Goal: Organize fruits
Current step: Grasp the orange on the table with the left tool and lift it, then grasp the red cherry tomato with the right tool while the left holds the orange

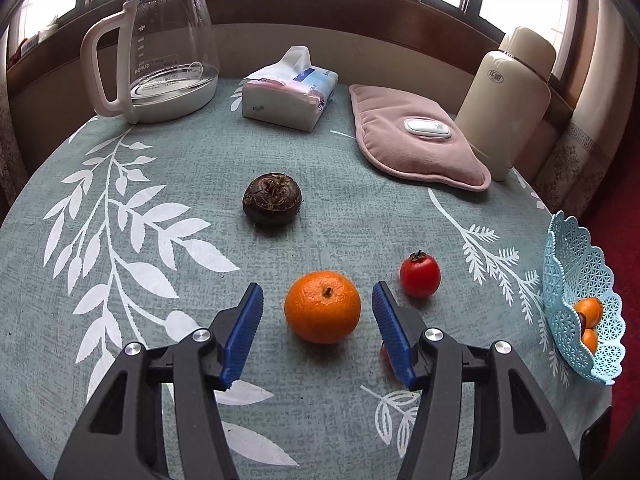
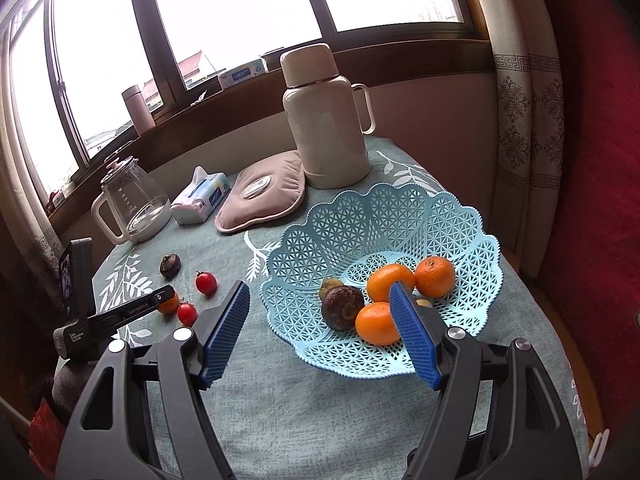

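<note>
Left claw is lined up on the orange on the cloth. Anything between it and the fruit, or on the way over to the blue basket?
Nothing sits between the open left claw and the orange. Toward the blue basket, a cherry tomato lies just right of the orange, and a second one lies nearby, so lifting before moving seems safer.

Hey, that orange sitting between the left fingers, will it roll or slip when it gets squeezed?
The orange is round and sits loose on the tablecloth, so an off-center nudge would likely roll it. Its skin looks dimpled and the fingers are ribbed, so slipping seems unlikely. It probably gives slightly under pressure.
</note>
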Tool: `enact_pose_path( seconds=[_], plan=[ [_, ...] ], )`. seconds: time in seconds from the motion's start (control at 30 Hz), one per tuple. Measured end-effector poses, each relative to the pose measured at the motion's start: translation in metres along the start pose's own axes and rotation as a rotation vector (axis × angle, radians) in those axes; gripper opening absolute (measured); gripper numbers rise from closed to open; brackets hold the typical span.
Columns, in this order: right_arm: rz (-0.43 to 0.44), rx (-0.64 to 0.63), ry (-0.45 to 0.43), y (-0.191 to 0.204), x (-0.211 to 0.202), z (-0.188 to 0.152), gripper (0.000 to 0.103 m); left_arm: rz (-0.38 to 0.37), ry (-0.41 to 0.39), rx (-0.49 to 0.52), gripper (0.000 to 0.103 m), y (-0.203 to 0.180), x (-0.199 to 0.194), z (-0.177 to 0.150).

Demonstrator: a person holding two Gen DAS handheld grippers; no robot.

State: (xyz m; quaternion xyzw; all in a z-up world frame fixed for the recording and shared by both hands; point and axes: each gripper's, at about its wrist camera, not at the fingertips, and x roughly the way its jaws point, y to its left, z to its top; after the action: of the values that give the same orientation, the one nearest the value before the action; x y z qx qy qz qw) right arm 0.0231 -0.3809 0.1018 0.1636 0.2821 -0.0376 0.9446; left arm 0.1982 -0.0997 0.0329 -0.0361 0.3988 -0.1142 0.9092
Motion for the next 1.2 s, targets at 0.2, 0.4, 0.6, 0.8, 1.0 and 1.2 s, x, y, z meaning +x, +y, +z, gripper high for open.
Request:
enact_pose_path(
  seconds=[0.2, 0.4, 0.6, 0.8, 1.0, 1.2],
  plan=[
    [0.008, -0.016, 0.021, 0.006, 0.006, -0.006, 0.074, -0.011, 0.022, -0.003, 0.050, 0.001, 0.008, -0.003],
    [0.020, -0.048, 0.047, 0.018, 0.013, -0.014, 0.074, -0.046, 0.025, -0.010, 0.041, 0.003, 0.007, -0.005],
    [0.023, -0.094, 0.061, 0.034, 0.019, -0.023, 0.074, -0.041, -0.014, -0.018, 0.040, 0.006, -0.006, -0.005],
    [0.039, -0.133, 0.078, 0.052, 0.025, -0.030, 0.074, -0.036, -0.070, -0.059, 0.040, 0.017, -0.024, 0.000],
    [0.064, -0.171, 0.097, 0.078, 0.037, -0.032, 0.074, 0.007, -0.117, -0.082, 0.040, 0.026, -0.036, 0.003],
    [0.111, -0.227, 0.142, 0.111, 0.057, -0.030, 0.074, 0.034, -0.143, -0.120, 0.040, 0.036, -0.041, 0.004]
  ],
)
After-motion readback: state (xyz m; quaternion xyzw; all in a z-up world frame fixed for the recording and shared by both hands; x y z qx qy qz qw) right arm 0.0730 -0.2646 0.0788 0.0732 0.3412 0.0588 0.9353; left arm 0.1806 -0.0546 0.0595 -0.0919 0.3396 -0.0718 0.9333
